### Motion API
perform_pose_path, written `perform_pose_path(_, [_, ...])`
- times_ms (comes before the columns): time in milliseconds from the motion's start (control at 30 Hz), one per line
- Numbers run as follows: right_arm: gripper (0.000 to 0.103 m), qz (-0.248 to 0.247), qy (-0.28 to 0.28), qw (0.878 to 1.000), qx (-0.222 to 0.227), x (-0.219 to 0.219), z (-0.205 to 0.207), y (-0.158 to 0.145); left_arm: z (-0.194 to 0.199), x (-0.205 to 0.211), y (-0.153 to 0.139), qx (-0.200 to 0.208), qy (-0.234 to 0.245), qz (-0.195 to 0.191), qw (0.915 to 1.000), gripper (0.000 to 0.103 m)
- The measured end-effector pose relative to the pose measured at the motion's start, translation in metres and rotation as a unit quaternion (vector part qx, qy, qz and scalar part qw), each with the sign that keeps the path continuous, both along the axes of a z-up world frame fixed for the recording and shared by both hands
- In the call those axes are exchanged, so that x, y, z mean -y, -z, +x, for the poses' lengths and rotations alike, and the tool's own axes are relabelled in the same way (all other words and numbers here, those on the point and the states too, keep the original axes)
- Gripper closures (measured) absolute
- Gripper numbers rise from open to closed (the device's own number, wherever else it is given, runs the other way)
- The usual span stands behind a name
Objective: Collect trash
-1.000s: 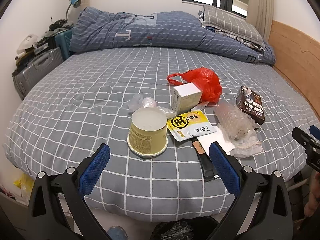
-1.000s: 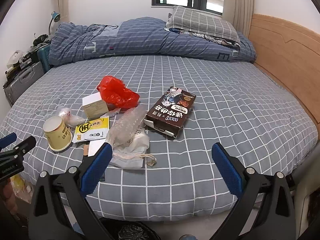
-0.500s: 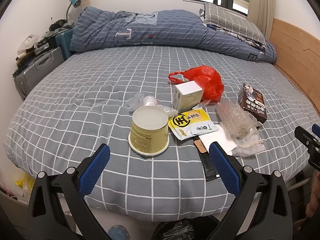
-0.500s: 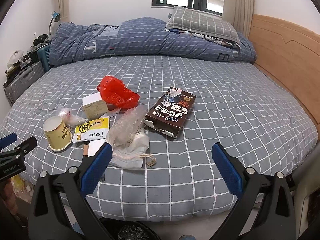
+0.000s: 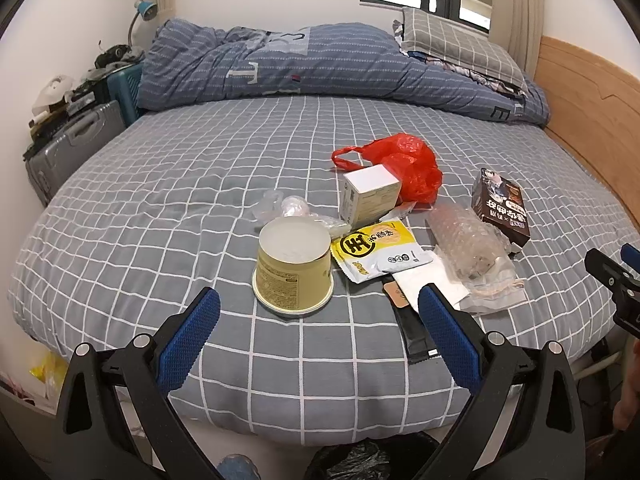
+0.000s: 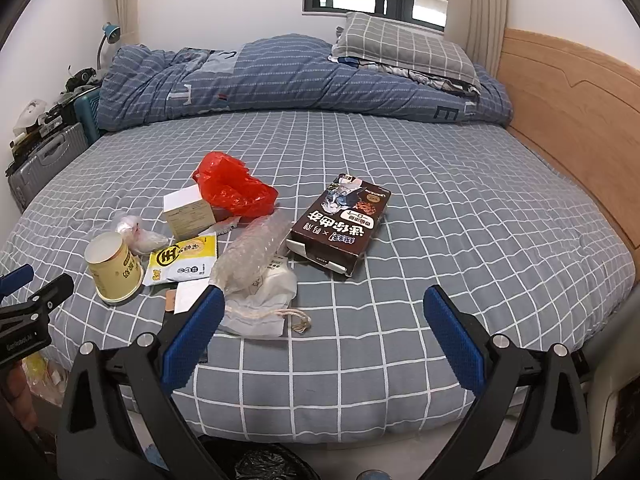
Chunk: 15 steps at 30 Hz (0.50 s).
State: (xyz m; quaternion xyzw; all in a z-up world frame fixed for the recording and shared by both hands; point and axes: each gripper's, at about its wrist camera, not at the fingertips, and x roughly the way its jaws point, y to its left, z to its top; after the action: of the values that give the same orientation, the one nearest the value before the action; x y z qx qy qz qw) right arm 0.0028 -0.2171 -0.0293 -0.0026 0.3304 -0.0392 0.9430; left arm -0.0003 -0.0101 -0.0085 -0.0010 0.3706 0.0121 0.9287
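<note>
Trash lies on the grey checked bed: a yellow paper cup [image 5: 293, 270] upside down, a yellow snack packet [image 5: 378, 250], a white box [image 5: 370, 194], a red plastic bag [image 5: 404, 164], bubble wrap [image 5: 466, 240] and a brown carton [image 5: 502, 206]. My left gripper [image 5: 318, 338] is open and empty, just short of the cup. My right gripper [image 6: 324, 338] is open and empty, near the carton [image 6: 340, 224], the bubble wrap [image 6: 256, 250] and a white drawstring pouch [image 6: 264, 300]. The cup [image 6: 114, 266] and red bag [image 6: 234, 190] also show there.
A black-lined bin [image 5: 368, 458] stands below the bed's near edge, also in the right wrist view [image 6: 264, 464]. A rolled blue duvet [image 5: 304, 64] and pillow [image 5: 460, 46] lie at the back. A wooden headboard [image 6: 576, 120] is right. Suitcases [image 5: 68, 144] stand left.
The left gripper's view has shifted slightly, so the trash sits a little further right and lower. The right gripper has barely moved. Both stay open.
</note>
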Motion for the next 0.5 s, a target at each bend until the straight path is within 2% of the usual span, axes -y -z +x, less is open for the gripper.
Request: perform_pose_path(500, [0.007, -0.004, 0.007, 1.0, 0.001, 0.0012, 0.002, 0.003, 0.0004, 0.0041, 0.0021, -0.002, 0.004, 0.005, 1.0, 0.006])
